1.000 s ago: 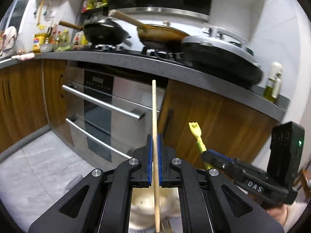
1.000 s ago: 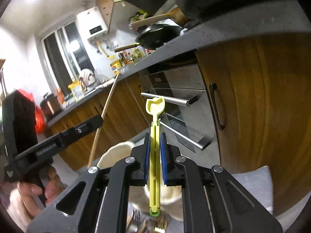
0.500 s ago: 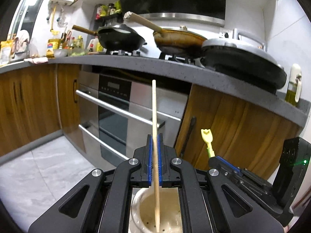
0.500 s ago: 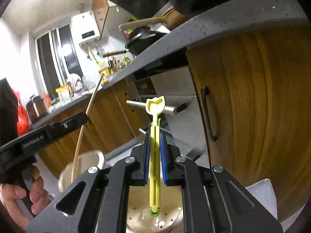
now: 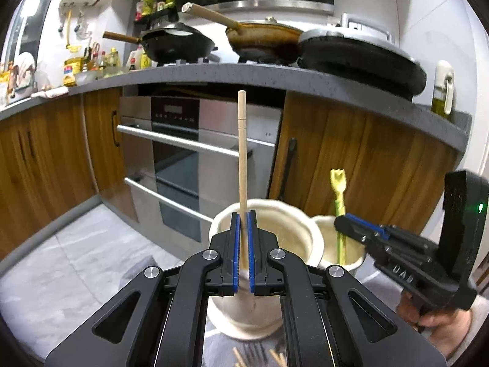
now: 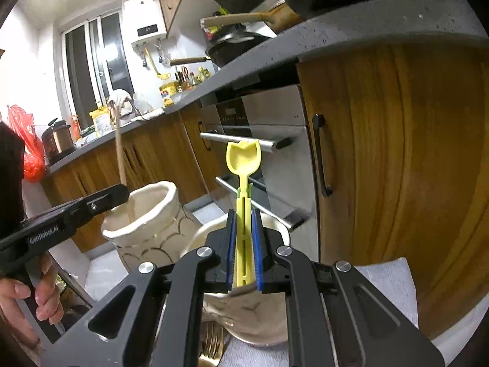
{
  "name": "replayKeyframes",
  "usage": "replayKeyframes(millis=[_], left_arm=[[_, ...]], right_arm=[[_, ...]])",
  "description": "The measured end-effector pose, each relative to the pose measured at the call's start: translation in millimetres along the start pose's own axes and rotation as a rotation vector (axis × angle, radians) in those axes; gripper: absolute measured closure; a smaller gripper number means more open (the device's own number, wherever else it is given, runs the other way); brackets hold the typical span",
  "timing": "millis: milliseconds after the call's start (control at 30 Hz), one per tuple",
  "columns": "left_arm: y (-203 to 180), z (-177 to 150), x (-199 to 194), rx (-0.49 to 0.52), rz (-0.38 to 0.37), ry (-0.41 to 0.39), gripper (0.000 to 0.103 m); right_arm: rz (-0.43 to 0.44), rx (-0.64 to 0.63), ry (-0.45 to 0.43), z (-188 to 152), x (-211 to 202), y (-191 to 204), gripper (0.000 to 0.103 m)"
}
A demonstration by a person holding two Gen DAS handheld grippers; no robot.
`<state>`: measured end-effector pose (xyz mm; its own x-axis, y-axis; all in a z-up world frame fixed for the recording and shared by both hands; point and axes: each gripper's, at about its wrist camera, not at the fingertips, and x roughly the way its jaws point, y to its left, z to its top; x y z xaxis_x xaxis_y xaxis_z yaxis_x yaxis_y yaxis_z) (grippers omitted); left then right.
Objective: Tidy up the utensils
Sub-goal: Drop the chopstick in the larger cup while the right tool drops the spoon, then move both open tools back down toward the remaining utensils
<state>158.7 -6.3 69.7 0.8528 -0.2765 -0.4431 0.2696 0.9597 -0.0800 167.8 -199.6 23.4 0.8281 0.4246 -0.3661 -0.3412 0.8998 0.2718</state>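
At the very bottom of the left wrist view, a few wooden sticks (image 5: 276, 357) and fork tines (image 5: 255, 356) are peeking out, cut off by the picture's edge. The left gripper (image 5: 243, 238) is squeezing a long wooden chopstick (image 5: 242, 153) between its blue pads (image 5: 234, 250). The chopstick is standing almost straight up, and its bottom end is going down into a big cream jar (image 5: 308, 238), so the tip is hiding inside. The jar has thin curved lines on its side in the right wrist view.

The right gripper (image 6: 244, 244) is pinching a yellow plastic utensil (image 6: 243, 183) with a scoop-shaped top and slots down its handle. Its lower end is sitting inside a smaller cream cup (image 5: 327, 244) just beside the big jar, and the gripper is covering most of that cup. Both cups are standing on a pale cloth (image 6: 388, 287).

Farther back, wooden cabinets (image 5: 366, 165) and a shiny oven (image 5: 183, 140) are showing, with dark pans (image 5: 174, 42) sitting on the grey counter (image 5: 275, 76).
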Motion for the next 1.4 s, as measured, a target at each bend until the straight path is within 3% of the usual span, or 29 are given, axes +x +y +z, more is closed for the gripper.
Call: replayKeyframes(millis=[400,600,633,667,733,767,833,933,1000,1133,1400], left_arm=[[3,-4,-4,-0.006,0.013,-0.004,0.089],[9,-5,-14,-0.013,0.034,-0.003,0.087],[10,-6,-15,-0.014,0.039,-0.001,0.083],[12,-7,-17,-0.014,0.048,-0.001,0.07],[13,-9,-24,-0.018,0.06,-0.011,0.053],[14,-10,-27,-0.017,0.063,-0.014,0.051],[14,-13,-32,-0.012,0.074,-0.009,0.049],[15,-18,-45,-0.016,0.1,-0.022,0.021],[17,-21,-53,-0.023,0.109,-0.029,0.017],[17,-28,-72,-0.029,0.138,-0.044,0.007],[12,-53,-94,-0.022,0.173,0.01,0.005]], right_arm=[[-0.033,0.005,0.033,0,-3,0,0.091],[-0.061,-0.012,0.014,0,-11,3,0.077],[-0.066,-0.011,0.011,1,-14,2,0.072],[-0.067,-0.008,0.006,1,-18,2,0.068],[-0.071,-0.002,-0.004,1,-26,0,0.054],[-0.07,-0.002,-0.008,1,-31,0,0.052],[-0.072,-0.005,-0.014,1,-39,1,0.035],[-0.068,0.0,-0.028,0,-56,2,0.016],[-0.068,0.008,-0.034,-1,-65,2,0.005],[-0.083,0.014,-0.039,-3,-82,4,0.005],[-0.126,-0.005,0.027,-20,-102,10,0.005]])
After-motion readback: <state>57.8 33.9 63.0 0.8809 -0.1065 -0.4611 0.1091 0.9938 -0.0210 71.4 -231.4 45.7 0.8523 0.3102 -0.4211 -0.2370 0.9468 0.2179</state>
